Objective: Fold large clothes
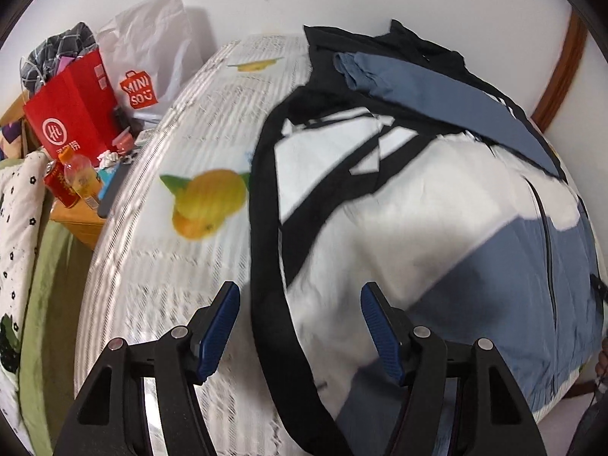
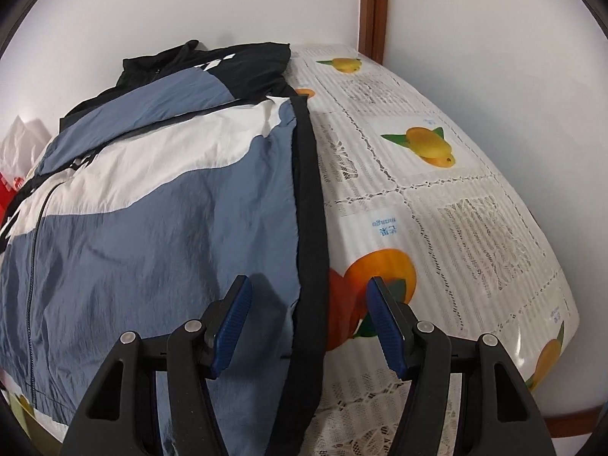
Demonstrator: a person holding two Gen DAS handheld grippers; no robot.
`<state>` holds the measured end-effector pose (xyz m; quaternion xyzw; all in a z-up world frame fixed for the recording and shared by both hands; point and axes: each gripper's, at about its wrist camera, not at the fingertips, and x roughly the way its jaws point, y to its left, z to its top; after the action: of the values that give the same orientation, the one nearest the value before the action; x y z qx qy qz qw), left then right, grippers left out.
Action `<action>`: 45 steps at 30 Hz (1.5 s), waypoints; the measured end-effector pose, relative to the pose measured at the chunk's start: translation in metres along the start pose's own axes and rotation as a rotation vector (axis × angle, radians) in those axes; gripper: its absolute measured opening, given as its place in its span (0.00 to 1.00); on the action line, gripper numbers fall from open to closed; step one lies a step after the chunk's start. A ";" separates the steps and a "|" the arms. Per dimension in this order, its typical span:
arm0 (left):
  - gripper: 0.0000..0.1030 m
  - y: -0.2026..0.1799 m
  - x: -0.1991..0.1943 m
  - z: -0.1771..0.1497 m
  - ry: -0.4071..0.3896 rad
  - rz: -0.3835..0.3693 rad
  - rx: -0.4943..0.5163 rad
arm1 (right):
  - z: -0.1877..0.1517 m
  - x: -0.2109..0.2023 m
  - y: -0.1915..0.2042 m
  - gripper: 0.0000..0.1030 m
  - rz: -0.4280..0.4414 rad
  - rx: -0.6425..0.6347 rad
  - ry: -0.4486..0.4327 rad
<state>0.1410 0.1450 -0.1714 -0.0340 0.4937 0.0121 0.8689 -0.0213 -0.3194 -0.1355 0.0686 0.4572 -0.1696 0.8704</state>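
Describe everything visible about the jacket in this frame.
The jacket is a thin, crinkly windbreaker in blue, white and black panels, with a dark front zipper and black side bands. It lies spread on the fruit-print tablecloth, a sleeve folded across its upper part. The left gripper and right gripper, both open, straddle its black side edges without gripping.

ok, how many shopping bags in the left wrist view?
2: red bag beside the table's left edge, white Miniso bag behind it against the wall. More may be hidden in the clutter.
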 end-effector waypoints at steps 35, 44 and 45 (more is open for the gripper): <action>0.04 0.015 -0.122 -0.010 -0.372 -0.276 -0.054 | 0.015 -0.140 -0.031 0.03 0.153 0.047 -0.330; 0.04 0.013 -0.114 0.051 -0.425 -0.265 -0.095 | 0.071 -0.142 -0.027 0.03 0.178 0.096 -0.397; 0.04 0.012 -0.109 0.062 -0.421 -0.262 -0.104 | 0.079 -0.138 -0.026 0.03 0.178 0.098 -0.399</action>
<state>0.1376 0.1630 -0.0473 -0.1393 0.2921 -0.0685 0.9437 -0.0422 -0.3331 0.0238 0.1162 0.2595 -0.1243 0.9506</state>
